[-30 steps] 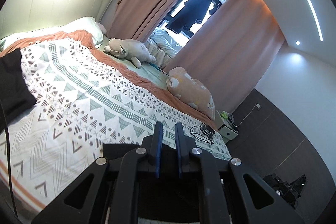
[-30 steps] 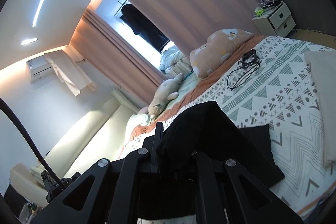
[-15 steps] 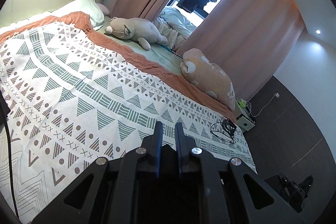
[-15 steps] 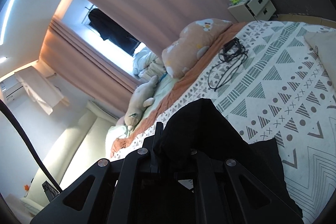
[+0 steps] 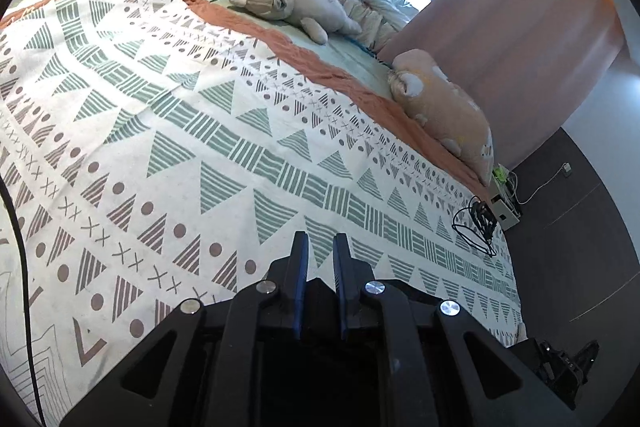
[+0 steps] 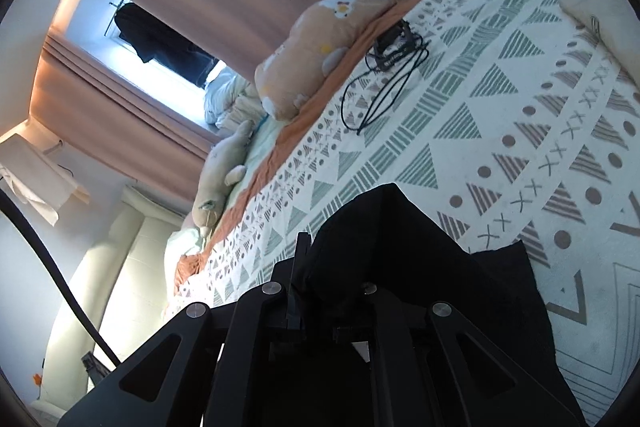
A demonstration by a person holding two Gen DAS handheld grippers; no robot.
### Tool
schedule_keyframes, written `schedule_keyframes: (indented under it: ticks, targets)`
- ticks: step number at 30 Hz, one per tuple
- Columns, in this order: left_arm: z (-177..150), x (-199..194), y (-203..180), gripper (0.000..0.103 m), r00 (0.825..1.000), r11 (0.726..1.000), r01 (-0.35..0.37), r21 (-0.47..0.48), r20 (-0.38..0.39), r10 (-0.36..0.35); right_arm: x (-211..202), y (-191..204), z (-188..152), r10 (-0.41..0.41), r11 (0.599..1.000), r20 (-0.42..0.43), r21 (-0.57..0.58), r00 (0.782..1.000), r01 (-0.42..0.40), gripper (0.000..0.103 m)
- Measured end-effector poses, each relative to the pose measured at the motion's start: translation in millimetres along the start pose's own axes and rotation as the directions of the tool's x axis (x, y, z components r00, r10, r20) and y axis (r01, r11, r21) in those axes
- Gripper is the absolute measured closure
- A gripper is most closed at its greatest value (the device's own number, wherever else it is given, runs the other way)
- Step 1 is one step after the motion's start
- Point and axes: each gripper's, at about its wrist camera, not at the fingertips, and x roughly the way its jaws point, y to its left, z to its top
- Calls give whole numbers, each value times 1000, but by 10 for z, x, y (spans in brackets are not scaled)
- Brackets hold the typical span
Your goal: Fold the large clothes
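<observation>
- Between the jaws of the right gripper (image 6: 320,243): a fold of the black garment (image 6: 420,267), clamped tight. Only one finger visible, the other covered by cloth.
- At the left gripper (image 5: 320,247): jaws almost closed, only a thin slit, nothing seen between them. Hovers over the bare bedspread (image 5: 240,147), no garment in that view.
- Just past the right jaws: cloth rising to a loose peak, then falling toward the lower right of the right wrist view and resting flat on the bedspread, with one corner lying out to the side.
- For a good fold, probably best to:
  - keep the right grip firm and carry the edge low and slowly, so that the peak does not collapse into a wrinkle;
  - bring the left gripper back to the cloth and take a second edge or corner, since one grip alone tends to bunch a large piece;
  - lay the lifted edge straight over the flat part, edges matching, before letting go.
- Direction of the garment: visible part runs from the jaws outward to the lower right, away from the plush toys (image 6: 320,55) and the cable (image 6: 384,87), well apart from both.
- Long axis: cannot tell for sure, much of the cloth hidden under the gripper body; seems to go along that same line.
</observation>
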Motion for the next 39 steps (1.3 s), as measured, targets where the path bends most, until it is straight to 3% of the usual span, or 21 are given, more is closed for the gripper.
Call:
schedule_keyframes:
  ticks: [2, 4, 5, 6, 7, 8, 9, 19, 25, 31, 36, 39]
  targets:
    - [-43, 118, 50, 88, 1000, 1000, -3, -7, -29, 3, 60, -2, -13, -27, 1000, -7, -11, 1000, 27, 97]
    - [-113, 240, 74, 85, 998, 999, -40, -4, -52, 40, 140, 29, -14, -104, 993, -10, -47, 994, 104, 93]
    - [-141, 289, 72, 78, 997, 998, -55, 5, -62, 56, 188, 48, -33, -137, 989, -18, -62, 990, 135, 86]
    - [-166, 337, 72, 54, 996, 998, -60, 10, -71, 61, 233, 51, -51, -149, 987, -27, -72, 988, 147, 79]
    - [-192, 388, 80, 34, 995, 999, -53, 9, -84, 53, 270, 70, -69, -155, 985, -36, -77, 987, 152, 49]
    - [-205, 420, 94, 0, 995, 999, -38, 3, -89, 38, 313, 75, -82, -159, 985, -47, -82, 986, 155, 16]
    - [-224, 439, 102, 0, 996, 1000, -25, 0, -89, 25, 343, 85, -96, -156, 985, -56, -86, 986, 151, 12]
    - [-376, 361, 177, 0, 993, 999, -50, 17, -102, 51, 471, 180, -154, -154, 983, -116, -122, 981, 140, 12]
    - [-525, 105, 326, 0, 992, 996, -87, 5, -90, 88, 413, 195, -140, -179, 977, -128, -138, 975, 161, 12]
    - [-707, -205, 482, 0, 990, 993, -113, 24, -87, 115, 236, 307, -226, -193, 967, -139, -198, 971, 163, 12]
    - [-952, -487, 636, 1, 993, 996, -91, -11, -76, 90, -57, 306, -309, -211, 952, -127, -251, 969, 174, 12]
    - [-1144, -597, 663, 8, 993, 996, -91, -5, -76, 90, -293, 228, -363, -212, 957, -110, -224, 971, 183, 12]
